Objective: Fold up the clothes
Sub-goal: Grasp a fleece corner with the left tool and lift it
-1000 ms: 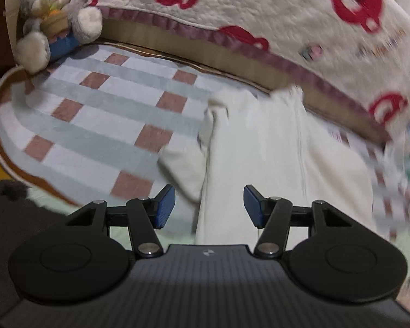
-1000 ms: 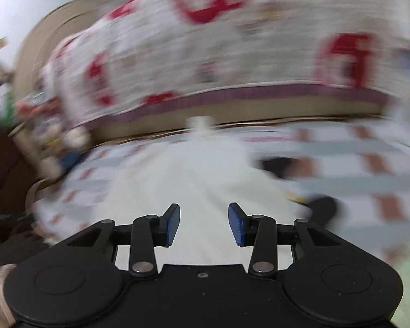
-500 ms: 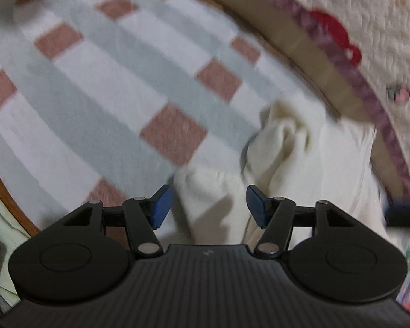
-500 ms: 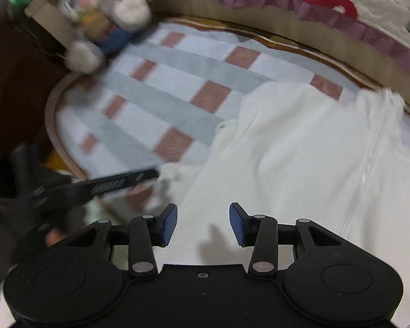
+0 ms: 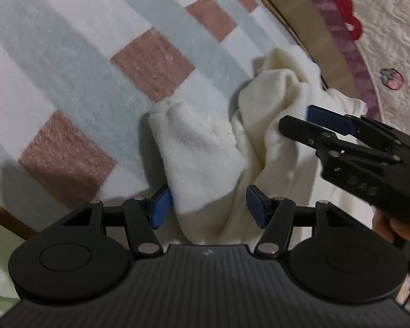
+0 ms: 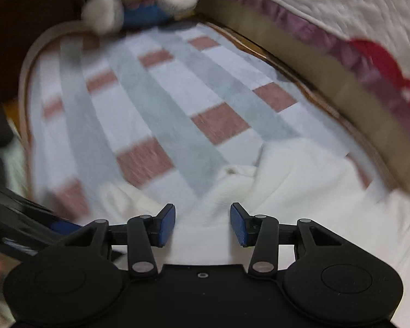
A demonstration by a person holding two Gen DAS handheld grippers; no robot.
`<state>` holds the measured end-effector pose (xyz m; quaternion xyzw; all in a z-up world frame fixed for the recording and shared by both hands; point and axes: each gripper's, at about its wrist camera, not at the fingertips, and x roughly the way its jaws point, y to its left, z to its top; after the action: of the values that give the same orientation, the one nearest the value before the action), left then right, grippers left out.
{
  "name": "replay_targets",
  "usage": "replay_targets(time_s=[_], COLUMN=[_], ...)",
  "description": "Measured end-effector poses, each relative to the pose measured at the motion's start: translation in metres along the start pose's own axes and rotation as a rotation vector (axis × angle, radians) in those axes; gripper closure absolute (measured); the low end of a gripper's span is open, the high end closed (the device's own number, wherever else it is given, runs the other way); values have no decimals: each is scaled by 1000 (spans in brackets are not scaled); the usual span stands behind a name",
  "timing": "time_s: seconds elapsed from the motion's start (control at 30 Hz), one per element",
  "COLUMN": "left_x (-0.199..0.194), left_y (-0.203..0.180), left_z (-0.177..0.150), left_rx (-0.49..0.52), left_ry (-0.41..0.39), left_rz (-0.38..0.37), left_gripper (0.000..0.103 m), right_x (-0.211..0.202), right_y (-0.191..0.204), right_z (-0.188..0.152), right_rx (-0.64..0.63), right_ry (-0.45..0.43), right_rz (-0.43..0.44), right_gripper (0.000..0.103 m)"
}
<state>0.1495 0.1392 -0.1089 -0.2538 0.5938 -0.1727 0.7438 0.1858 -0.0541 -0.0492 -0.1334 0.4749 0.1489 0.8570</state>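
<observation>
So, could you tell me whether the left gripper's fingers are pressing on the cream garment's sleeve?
Apart. In the left wrist view the left gripper stands open around the sleeve of the cream garment; the right-hand blue pad shows a clear gap, though the other sits very close.

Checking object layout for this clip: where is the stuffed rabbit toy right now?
The grey-and-white stuffed rabbit toy shows only in the right wrist view, top left, at the far end of the checked blanket.

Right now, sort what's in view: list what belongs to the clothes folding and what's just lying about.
Part of the job:
- cream fleece garment, bunched on the blanket
- left gripper, jaws open astride a fold of it
- right gripper, jaws open over it

Just lying about:
- checked blanket underneath
- plush rabbit at the far end
- quilt with red print alongside
</observation>
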Motion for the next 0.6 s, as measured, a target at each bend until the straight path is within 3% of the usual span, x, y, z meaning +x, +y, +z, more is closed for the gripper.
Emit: replay_targets(time_s=[0.1,0.2,0.23,0.27,0.3,0.4,0.47,0.6], left_x=[-2,-1,0,1,1,-11,-40,-117], left_y=[-6,-15,-14,-13,-10,-7,0,25], left_z=[6,14,17,20,22,30,46,75], left_rx=[53,136,141,142,127,131,143,118], left_ry=[-65,-104,-103,-101,-97,-141,-272,-623], left_rz=[58,79,57,35,12,9,66,248], left_gripper=[44,47,59,80,82,85,86,86], right_x=[-6,-10,-10,-9,-8,-11,-21,-57], right_y=[-9,-14,-15,-16,-17,-12,1,9], right_z=[-10,-11,-11,-12,-13,-18,-26,-36], right_rx=[36,19,20,20,19,-26,-131,-171], right_ry=[-77,-67,-62,-58,-55,-93,-129,-138], right_rz=[43,43,31,26,22,-7,-51,-83], right_gripper=[69,80,83,92,97,99,99,99])
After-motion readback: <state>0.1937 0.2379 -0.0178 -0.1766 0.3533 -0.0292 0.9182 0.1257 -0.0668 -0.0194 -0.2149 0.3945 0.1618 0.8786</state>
